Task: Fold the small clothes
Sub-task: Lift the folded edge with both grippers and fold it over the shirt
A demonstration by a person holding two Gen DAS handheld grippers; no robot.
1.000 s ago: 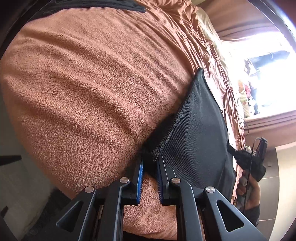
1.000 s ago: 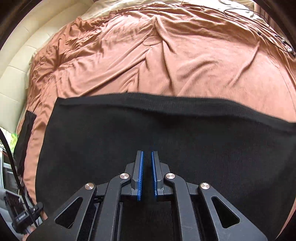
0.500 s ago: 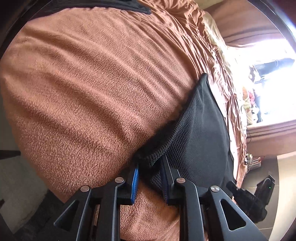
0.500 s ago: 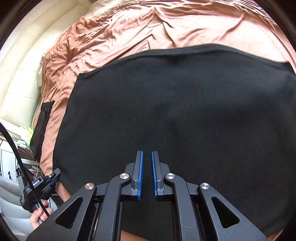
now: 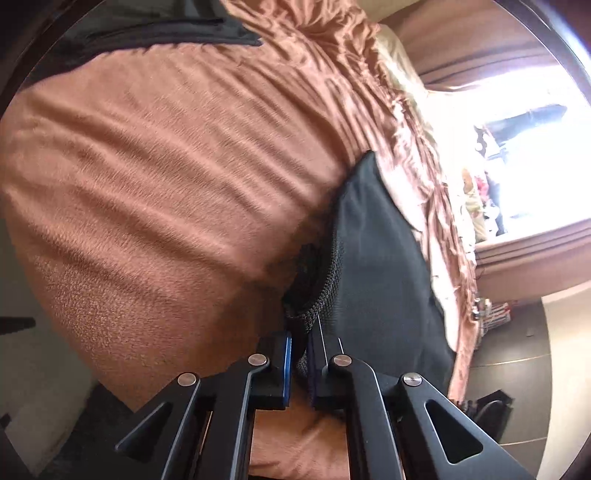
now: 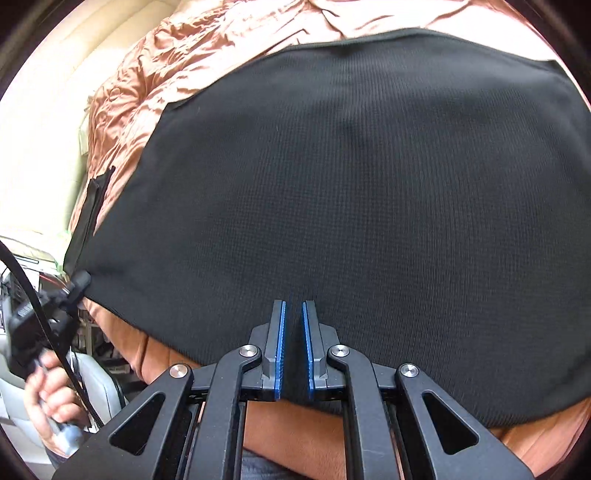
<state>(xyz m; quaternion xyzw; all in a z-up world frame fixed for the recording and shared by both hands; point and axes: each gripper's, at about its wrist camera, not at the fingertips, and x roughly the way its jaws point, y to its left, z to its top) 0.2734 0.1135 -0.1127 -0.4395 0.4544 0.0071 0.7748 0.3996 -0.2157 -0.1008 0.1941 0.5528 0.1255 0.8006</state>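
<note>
Nearest, the left gripper (image 5: pixel 298 350) closes its blue-padded jaws on a bunched corner of the black knit garment (image 5: pixel 373 280), a fold of mesh-like fabric pinched between them. The right gripper (image 6: pixel 293 347) has its ribbed blue pads drawn together on the garment's near edge. Beyond, the garment spreads as a broad, rounded-cornered panel of fine waffle weave over a fuzzy terracotta blanket (image 5: pixel 166 177). A hand (image 6: pixel 48 391) shows at the left. Farthest, the blanket turns satiny and creased; a second dark cloth (image 5: pixel 155 33) lies there.
</note>
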